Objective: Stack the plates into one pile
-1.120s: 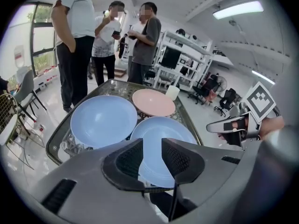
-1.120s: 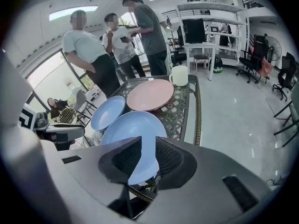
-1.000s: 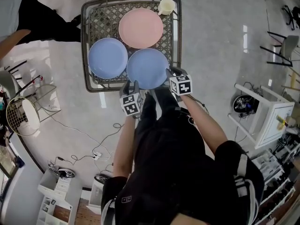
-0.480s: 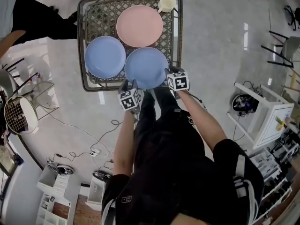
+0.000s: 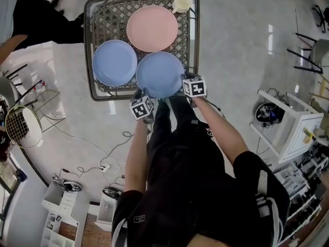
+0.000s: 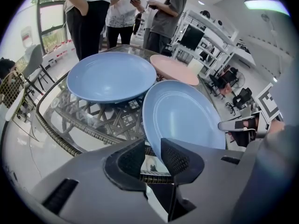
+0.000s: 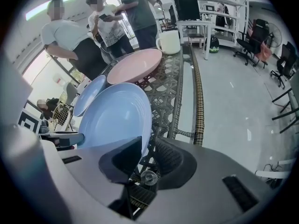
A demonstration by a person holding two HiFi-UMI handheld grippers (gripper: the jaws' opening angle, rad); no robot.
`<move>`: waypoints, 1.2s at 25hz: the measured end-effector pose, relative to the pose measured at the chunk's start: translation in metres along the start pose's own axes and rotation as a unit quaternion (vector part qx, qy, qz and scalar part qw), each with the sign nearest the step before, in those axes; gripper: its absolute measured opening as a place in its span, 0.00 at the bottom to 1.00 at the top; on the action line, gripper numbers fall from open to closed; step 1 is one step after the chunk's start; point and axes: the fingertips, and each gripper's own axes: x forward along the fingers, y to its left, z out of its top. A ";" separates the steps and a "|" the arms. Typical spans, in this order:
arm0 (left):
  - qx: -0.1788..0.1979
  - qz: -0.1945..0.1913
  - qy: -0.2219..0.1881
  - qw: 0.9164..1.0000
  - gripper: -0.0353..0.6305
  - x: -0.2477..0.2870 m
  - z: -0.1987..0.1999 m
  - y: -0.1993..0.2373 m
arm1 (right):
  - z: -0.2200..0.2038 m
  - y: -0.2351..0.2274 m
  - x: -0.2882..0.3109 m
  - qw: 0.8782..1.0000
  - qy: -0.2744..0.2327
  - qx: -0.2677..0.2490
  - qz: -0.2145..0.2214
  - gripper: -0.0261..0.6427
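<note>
Three plates lie on a woven table [image 5: 90, 50]: a pink plate [image 5: 152, 28] at the back, a blue plate [image 5: 114, 62] at the left, and a second blue plate [image 5: 160, 73] nearest me. My left gripper [image 5: 143, 93] straddles the near-left rim of the near blue plate [image 6: 187, 115]. Its jaws are closing, and a gap still shows beside the rim. My right gripper [image 5: 186, 79] straddles that plate's near-right rim [image 7: 117, 115], also with a gap beside it. The plate leans against the left blue plate [image 6: 111, 76].
A cream cup [image 5: 182, 4] stands at the table's far right corner. Several people [image 6: 117, 8] stand beyond the table. On the floor are a round wire guard [image 5: 20, 125] at the left, cables [image 5: 108, 153], and a white cart [image 5: 288, 122] at the right.
Both grippers have edged forward onto the near blue plate's rim. The plates have not visibly shifted on the table.
</note>
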 end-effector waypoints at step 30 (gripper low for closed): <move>0.006 0.001 -0.055 0.998 0.18 -0.050 0.046 -0.046 | 0.043 -0.007 -0.067 0.998 -0.056 0.005 0.036 0.10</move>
